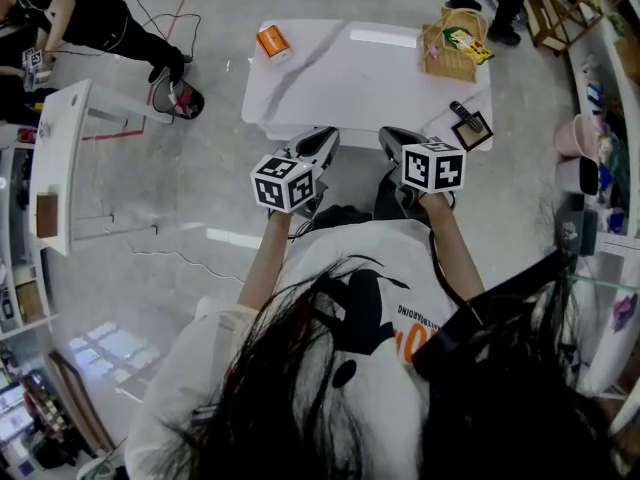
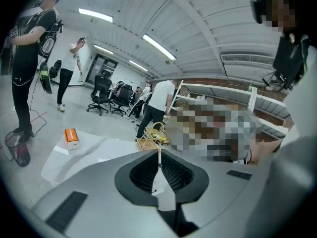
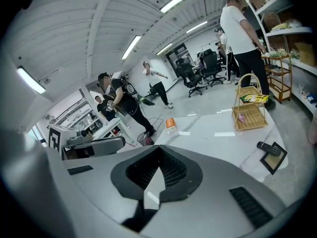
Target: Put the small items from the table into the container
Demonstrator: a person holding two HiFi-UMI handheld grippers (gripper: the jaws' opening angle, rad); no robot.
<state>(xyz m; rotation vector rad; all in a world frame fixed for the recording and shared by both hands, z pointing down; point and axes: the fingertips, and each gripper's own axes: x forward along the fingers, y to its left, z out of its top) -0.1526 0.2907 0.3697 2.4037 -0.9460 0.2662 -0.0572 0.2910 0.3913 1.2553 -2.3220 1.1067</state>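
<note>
— Where are the small items?
— On the white table (image 1: 350, 83). An orange box (image 1: 272, 41) is at its far left corner. A black remote (image 1: 466, 114) and a dark frame (image 1: 473, 131) lie side by side near the right edge. The basket (image 1: 445, 65) stands at the far right corner with a yellow packet (image 1: 468, 40) in it.
— And the 2 claws?
— The left gripper (image 1: 325, 140) and right gripper (image 1: 390, 138) hang at the near edge, both clenched on nothing.

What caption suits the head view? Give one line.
Left tongs and right tongs, shut, empty, before a white table with basket, orange box and remote.
</note>
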